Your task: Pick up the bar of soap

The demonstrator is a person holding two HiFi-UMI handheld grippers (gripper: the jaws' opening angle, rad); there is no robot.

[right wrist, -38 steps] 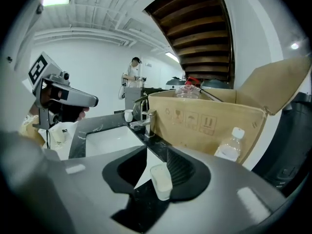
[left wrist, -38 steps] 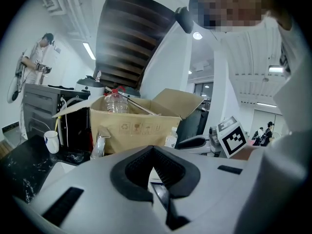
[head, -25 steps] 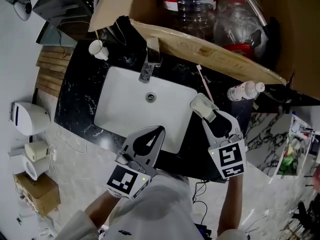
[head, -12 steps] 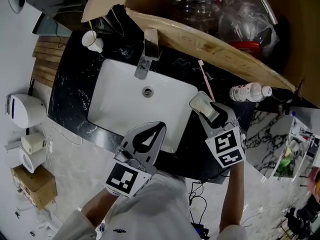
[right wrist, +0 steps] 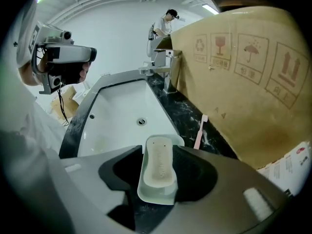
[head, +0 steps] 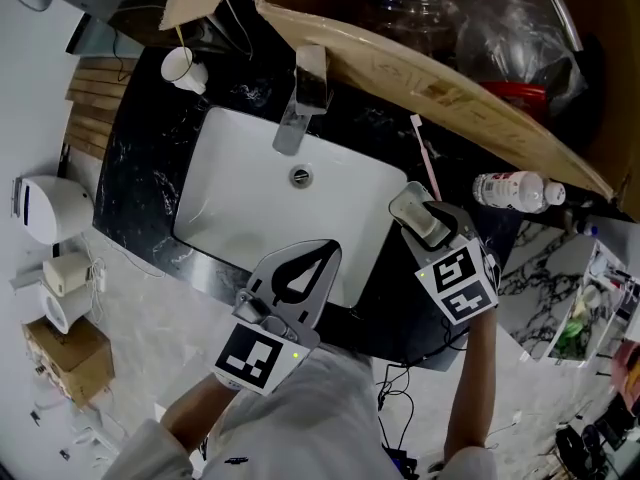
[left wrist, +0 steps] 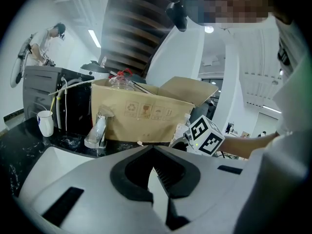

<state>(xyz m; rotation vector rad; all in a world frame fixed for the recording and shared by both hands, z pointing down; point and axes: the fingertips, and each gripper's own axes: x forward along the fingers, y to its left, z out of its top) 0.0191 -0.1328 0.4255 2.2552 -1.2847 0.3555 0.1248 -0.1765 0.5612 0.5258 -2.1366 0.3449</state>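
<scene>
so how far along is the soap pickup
Done: the right gripper straddles the bar of soap in its dish. In hand: its jaws are opening, nothing gripped. Still to do: close on the soap and lift it; the left gripper hangs shut by the sink, idle.

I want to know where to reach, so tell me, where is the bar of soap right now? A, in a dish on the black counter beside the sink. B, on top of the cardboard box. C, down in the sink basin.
A: the soap lies in its dish on the black counter, next to the sink, not in it.
</scene>
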